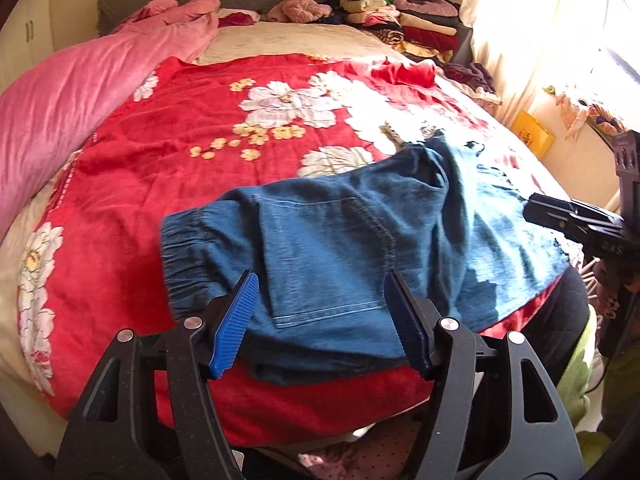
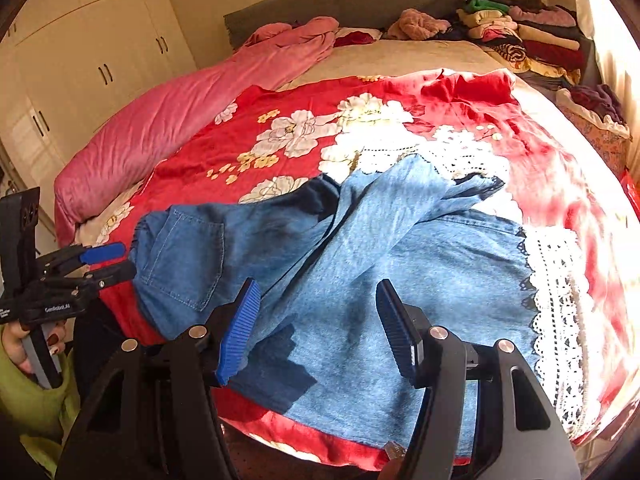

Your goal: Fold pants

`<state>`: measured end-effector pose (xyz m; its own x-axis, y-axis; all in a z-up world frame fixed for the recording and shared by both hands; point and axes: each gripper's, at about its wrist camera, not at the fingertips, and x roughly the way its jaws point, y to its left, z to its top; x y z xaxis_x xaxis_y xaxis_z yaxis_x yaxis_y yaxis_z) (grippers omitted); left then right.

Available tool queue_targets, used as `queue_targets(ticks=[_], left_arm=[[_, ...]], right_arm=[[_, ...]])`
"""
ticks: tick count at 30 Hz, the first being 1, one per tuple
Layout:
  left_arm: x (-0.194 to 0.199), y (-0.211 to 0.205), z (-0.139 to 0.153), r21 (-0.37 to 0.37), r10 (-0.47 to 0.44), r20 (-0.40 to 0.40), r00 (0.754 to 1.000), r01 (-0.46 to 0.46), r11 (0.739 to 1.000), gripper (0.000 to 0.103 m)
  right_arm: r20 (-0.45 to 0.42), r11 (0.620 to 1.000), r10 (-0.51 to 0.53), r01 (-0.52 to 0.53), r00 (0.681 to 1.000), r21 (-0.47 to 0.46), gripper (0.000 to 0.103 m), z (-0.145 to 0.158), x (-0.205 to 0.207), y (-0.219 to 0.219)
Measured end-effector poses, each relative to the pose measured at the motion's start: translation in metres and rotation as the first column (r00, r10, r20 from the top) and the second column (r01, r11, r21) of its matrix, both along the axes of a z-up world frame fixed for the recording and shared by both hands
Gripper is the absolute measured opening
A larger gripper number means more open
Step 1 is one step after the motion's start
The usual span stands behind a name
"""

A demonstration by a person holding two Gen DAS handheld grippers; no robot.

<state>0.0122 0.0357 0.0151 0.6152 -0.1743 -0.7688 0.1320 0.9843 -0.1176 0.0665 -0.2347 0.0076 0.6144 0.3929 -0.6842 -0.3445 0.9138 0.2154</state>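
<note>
Left gripper point(image 1: 320, 320) and right gripper point(image 2: 316, 328) both gape wide, empty, above the pants point(image 2: 360, 264). Pants lie rumpled on the red blanket point(image 1: 160, 152); hem end overexposed, near edge hidden behind the fingers point(image 2: 240, 328).

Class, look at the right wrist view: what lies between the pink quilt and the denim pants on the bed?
In the right wrist view, only the red floral blanket lies between the pink quilt and the pants.
</note>
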Motion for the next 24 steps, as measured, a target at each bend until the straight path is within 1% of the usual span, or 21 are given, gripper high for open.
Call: queue_targets(ticks=[5, 7, 11, 17, 19, 21, 22, 23, 24], left_arm=[[0.007, -0.026, -0.006, -0.041, -0.077, -0.026, 0.997, 0.076, 0.996, 0.058], [0.011, -0.040, -0.009, -0.061, -0.117, -0.041, 0.992, 0.114, 0.992, 0.058], [0.024, -0.063, -0.022, -0.110, -0.169, -0.079, 0.982, 0.160, 0.981, 0.058], [0.051, -0.088, -0.047, -0.194, -0.225, -0.151, 0.963, 0.195, 0.962, 0.058], [0.062, -0.090, -0.056, -0.222, -0.222, -0.183, 0.958, 0.179, 0.958, 0.058], [0.069, -0.092, -0.062, -0.239, -0.214, -0.198, 0.957, 0.164, 0.957, 0.056], [0.072, -0.093, -0.064, -0.237, -0.211, -0.200, 0.957, 0.161, 0.958, 0.046], [0.073, -0.094, -0.065, -0.229, -0.205, -0.194, 0.959, 0.159, 0.960, 0.033], [0.074, -0.095, -0.065, -0.221, -0.200, -0.189, 0.961, 0.157, 0.962, 0.030]], right_arm=[[0.006, 0.999, -0.037, 0.037, 0.999, -0.007, 0.059, 0.005, 0.013, -0.007], [0.011, 0.999, -0.035, 0.035, 0.999, -0.012, 0.059, 0.009, 0.022, -0.006], [0.014, 0.999, -0.029, 0.029, 0.999, -0.035, 0.059, 0.014, 0.046, 0.004], [-0.021, 0.997, -0.020, 0.018, 1.000, -0.080, 0.059, 0.010, 0.101, 0.025], [-0.040, 0.995, -0.024, 0.020, 0.999, -0.099, 0.059, 0.005, 0.121, 0.032], [-0.061, 0.992, -0.035, 0.027, 0.997, -0.124, 0.059, 0.000, 0.142, 0.040], [-0.073, 0.990, -0.033, 0.022, 0.997, -0.137, 0.059, -0.003, 0.151, 0.045], [-0.078, 0.987, -0.034, 0.021, 0.996, -0.158, 0.059, -0.007, 0.159, 0.049], [-0.078, 0.983, -0.039, 0.024, 0.996, -0.181, 0.059, -0.010, 0.167, 0.053]])
